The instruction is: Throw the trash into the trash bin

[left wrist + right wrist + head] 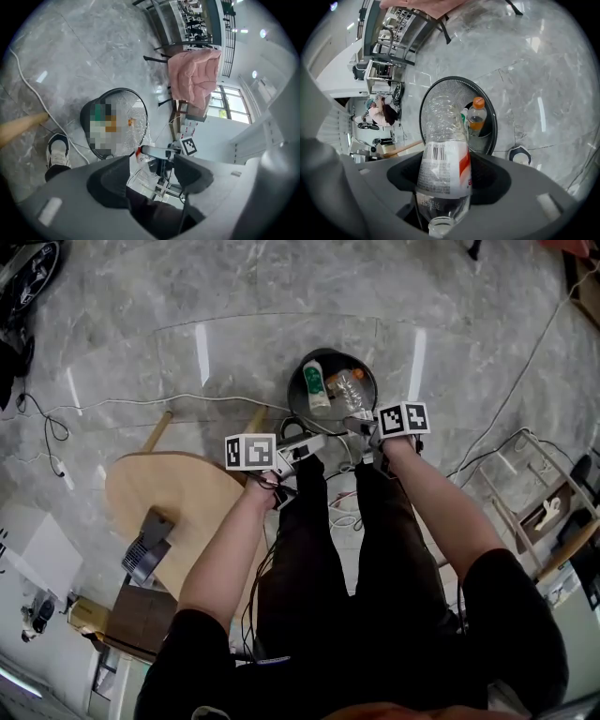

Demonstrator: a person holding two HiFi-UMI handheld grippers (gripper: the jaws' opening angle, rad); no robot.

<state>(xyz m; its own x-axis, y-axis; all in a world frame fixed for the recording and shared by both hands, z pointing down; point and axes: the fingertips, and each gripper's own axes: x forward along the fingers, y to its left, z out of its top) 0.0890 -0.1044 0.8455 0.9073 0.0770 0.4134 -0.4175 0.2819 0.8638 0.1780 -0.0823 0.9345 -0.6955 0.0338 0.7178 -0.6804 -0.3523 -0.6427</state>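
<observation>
The right gripper (pixel 444 180) is clamped on the clear bottle (pixel 442 140), base aimed at the trash bin (pixel 454 89) — lined up, likely, for a drop. The left gripper (pixel 150 180) has its jaws apart and empty, held aside

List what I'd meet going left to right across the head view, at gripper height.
Round wooden table → left gripper → right gripper, holding the clear bottle → wooden frame. The trash bin overlaps both grippers, so it is left out.
</observation>
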